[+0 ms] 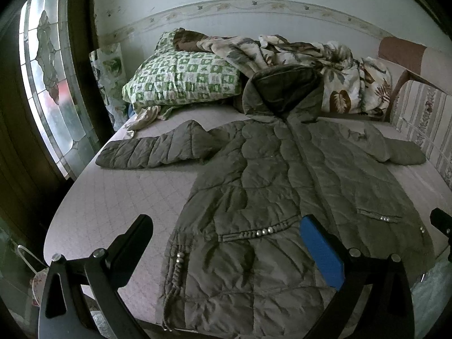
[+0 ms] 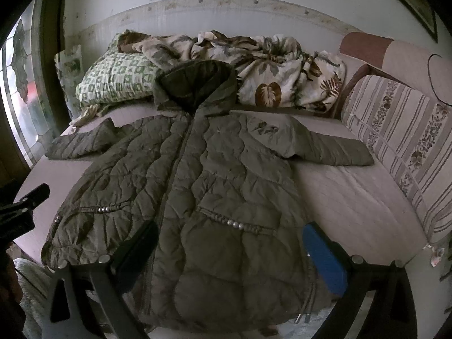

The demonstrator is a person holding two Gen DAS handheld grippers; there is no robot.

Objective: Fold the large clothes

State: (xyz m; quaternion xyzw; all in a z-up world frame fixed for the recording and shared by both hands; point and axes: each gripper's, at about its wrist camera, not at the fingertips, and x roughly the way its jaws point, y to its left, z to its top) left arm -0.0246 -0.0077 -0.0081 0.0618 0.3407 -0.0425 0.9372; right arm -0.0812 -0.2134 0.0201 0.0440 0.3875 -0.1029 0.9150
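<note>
We find the bed (image 1: 118, 197) carrying the quilted coat (image 1: 282, 186) spread flat, front up, hood at twelve o'clock, sleeves at nine and three. No fold made; all remains. Left gripper (image 1: 226, 243) and right gripper (image 2: 230, 250) gape wide, empty, at six o'clock.

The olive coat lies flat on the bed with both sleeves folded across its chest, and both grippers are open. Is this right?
Not quite: in the right wrist view the coat has both sleeves spread outward on the bed. Both the left gripper and the right gripper are open.
</note>
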